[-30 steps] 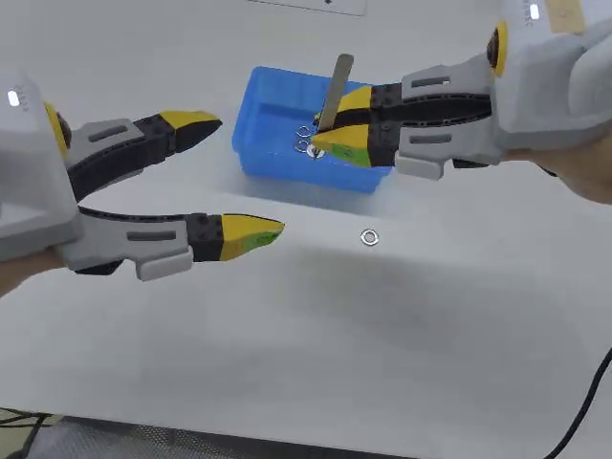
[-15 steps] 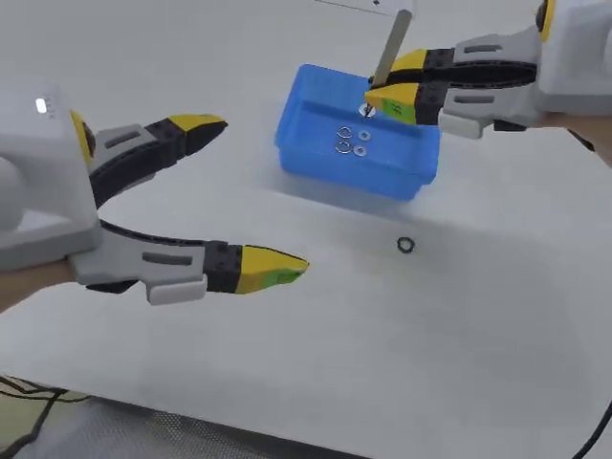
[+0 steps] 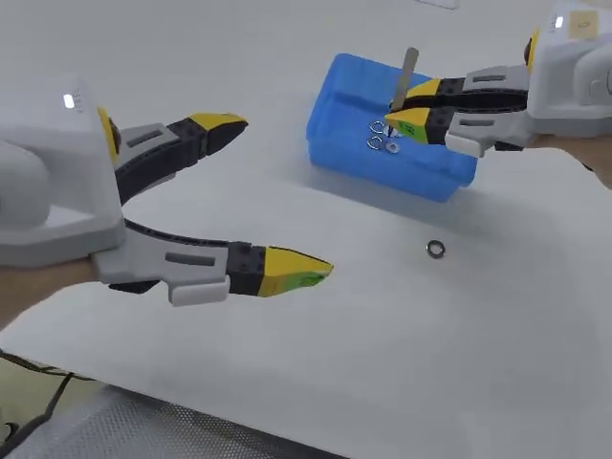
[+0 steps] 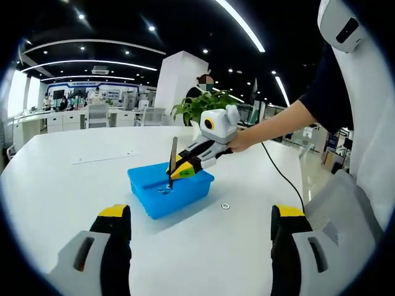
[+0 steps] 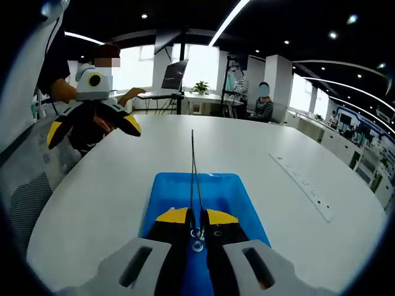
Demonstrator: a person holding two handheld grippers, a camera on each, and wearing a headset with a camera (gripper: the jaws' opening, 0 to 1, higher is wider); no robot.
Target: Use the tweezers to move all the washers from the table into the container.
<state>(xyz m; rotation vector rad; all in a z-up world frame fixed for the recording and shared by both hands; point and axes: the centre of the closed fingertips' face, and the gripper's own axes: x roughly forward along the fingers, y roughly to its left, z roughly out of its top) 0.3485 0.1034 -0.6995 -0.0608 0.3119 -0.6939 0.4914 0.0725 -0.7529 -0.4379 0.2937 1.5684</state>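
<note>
A blue container (image 3: 421, 172) stands on the white table and holds several washers (image 3: 377, 134). My right gripper (image 3: 413, 113) is over it, shut on steel tweezers (image 3: 408, 72) that stand nearly upright with their tips down among those washers. Looking along the jaws, I see the tweezers (image 5: 192, 172) clamped in the right gripper (image 5: 196, 217) above the container (image 5: 228, 191). One washer (image 3: 436, 250) lies on the table in front of the container. My left gripper (image 3: 273, 196) hovers open and empty to the left. From its side the container (image 4: 154, 200), loose washer (image 4: 226, 205) and right gripper (image 4: 196, 155) show ahead.
The table's near edge (image 3: 239, 421) runs along the bottom of the head view, with a cable (image 3: 43, 406) hanging below it. A long flat strip (image 5: 302, 179) lies on the table beyond the container. People sit at desks far behind.
The whole picture has slid right as the head turned. The right gripper stays over the container with the tweezers; their tips now sit by the washers inside. The left gripper remains open.
</note>
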